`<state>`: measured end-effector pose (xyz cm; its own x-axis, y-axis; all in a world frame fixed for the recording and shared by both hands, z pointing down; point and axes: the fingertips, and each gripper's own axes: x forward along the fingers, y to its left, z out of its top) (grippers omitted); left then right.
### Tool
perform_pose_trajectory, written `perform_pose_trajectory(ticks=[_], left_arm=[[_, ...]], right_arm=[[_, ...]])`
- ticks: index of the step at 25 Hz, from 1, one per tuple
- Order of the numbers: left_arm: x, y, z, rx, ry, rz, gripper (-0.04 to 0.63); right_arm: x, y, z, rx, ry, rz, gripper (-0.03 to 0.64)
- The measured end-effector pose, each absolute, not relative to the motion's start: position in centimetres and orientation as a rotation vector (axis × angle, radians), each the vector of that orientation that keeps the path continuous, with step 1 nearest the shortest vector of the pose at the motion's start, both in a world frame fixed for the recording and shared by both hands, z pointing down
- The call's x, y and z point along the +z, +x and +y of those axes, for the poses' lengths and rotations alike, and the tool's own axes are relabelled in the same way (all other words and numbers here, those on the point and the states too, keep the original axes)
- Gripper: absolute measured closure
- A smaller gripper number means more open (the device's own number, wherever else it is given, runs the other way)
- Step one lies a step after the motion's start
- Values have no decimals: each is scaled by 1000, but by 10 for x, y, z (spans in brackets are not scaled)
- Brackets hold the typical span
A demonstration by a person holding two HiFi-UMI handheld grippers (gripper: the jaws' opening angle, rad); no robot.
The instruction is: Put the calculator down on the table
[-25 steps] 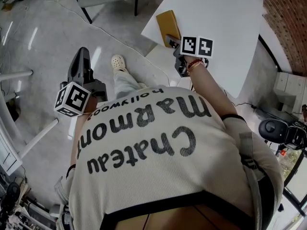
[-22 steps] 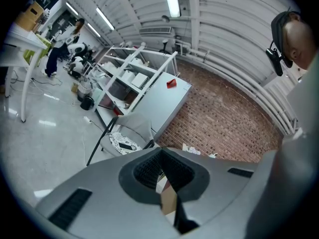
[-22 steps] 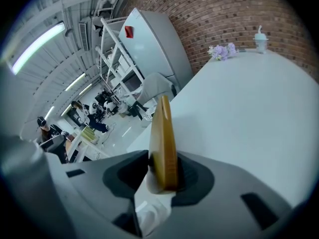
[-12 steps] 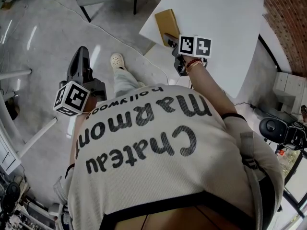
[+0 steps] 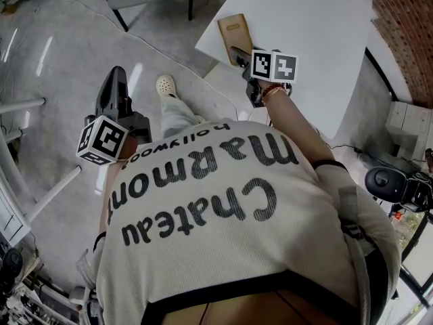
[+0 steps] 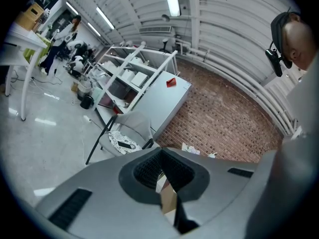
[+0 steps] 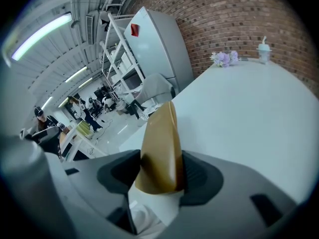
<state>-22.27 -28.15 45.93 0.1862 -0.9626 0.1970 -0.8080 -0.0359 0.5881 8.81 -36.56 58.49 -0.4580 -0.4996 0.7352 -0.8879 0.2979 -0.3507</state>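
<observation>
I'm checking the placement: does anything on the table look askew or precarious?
Yes. The calculator lies right by the edge of the white table, near its corner. One end is between the jaws of the right gripper, which have just been opening. Nothing looks spilled or damaged.

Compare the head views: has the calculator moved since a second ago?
Yes, slightly: the calculator has tipped flatter onto the table, showing more of its face, but it stays by the same table corner.
</observation>
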Motion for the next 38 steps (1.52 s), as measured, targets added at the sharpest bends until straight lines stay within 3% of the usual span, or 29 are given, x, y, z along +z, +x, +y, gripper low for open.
perform_pose_trajectory(ticks=[7,13,38], left_arm=[[461,-224,-281,-337,1864,-1662,595],[461,-225,-278,-346,1855,-1666,594],[462,-208,-235,-339,1799,-1661,594]], right_arm=[[584,89,-367,1016,1249,-2082,363],[583,95,-368,953,1322,-2066,315],[587,96,-367,964,1317,-2077,327]])
